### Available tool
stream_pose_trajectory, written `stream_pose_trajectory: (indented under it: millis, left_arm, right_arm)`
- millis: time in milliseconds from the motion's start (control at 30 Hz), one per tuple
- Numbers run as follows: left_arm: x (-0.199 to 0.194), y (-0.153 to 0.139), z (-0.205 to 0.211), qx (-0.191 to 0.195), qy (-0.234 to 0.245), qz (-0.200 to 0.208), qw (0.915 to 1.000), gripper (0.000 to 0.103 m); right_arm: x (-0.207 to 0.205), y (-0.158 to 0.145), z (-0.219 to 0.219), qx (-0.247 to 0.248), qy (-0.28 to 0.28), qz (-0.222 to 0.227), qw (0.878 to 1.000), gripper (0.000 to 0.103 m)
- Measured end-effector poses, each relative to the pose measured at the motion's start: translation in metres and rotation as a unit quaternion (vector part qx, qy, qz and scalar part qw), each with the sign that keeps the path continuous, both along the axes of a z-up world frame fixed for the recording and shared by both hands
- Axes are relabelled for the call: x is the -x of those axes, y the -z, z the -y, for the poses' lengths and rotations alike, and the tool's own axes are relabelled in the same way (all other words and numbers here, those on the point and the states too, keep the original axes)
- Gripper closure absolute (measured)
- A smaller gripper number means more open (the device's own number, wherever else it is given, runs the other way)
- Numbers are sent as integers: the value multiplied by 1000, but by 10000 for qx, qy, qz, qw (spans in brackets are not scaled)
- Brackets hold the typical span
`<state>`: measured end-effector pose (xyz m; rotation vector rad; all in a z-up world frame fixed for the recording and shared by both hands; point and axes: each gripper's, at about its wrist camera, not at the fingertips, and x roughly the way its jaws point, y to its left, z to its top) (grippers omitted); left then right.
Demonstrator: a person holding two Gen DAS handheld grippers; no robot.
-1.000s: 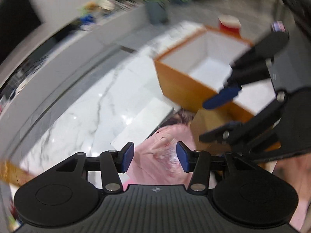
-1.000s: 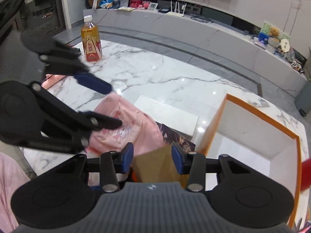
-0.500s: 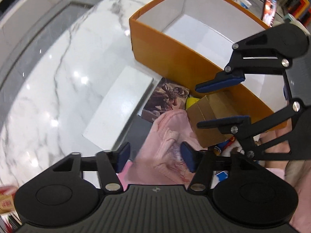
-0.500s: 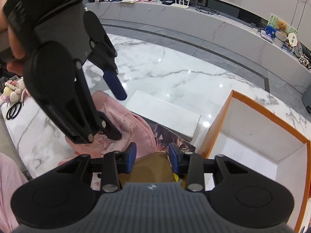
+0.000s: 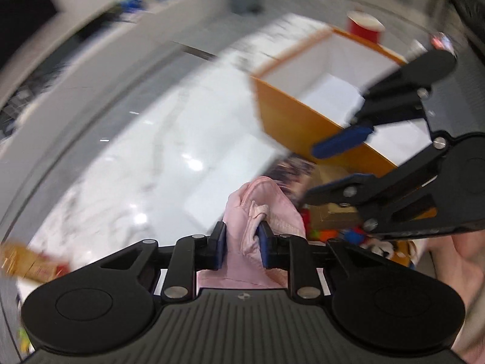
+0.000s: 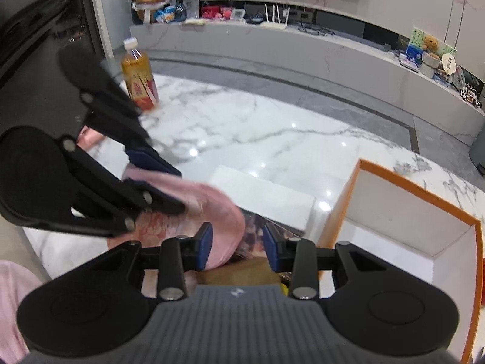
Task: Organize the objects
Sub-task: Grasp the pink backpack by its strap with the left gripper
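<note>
My left gripper (image 5: 241,244) is shut on a pink cloth (image 5: 260,209) and holds a fold of it lifted over the marble table; in the right wrist view the left gripper (image 6: 160,186) pinches the same cloth (image 6: 218,203). My right gripper (image 6: 237,248) is open and empty, above a brown cardboard box (image 6: 242,273); it shows at the right of the left wrist view (image 5: 336,166). An open orange box with a white inside (image 6: 409,212) stands to the right, also seen in the left wrist view (image 5: 291,118).
A flat white box (image 6: 263,194) and a dark printed card (image 6: 257,230) lie by the cloth. A tea bottle (image 6: 138,80) stands at the far left. A red cup (image 5: 363,27) is behind the orange box. Small colourful toys (image 5: 348,233) lie under the right gripper.
My left gripper has closed on the pink cloth and lifted it, and its view has swung upward. My right gripper has stayed open over the brown box.
</note>
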<state>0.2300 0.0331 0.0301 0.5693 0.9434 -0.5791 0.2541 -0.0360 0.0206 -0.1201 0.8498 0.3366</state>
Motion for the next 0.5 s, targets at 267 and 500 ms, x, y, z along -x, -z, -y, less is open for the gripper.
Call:
stream_pose_trajectory:
  millis: [267, 500]
  left_arm:
    - [25, 6, -83, 811, -2506, 833, 9611, 77]
    - [39, 47, -119, 1301, -3549, 697, 9232, 77]
  right_arm:
    - [-16, 8, -24, -1144, -119, -841, 9898, 63]
    - [-35, 54, -67, -1563, -58, -1885, 9695, 63]
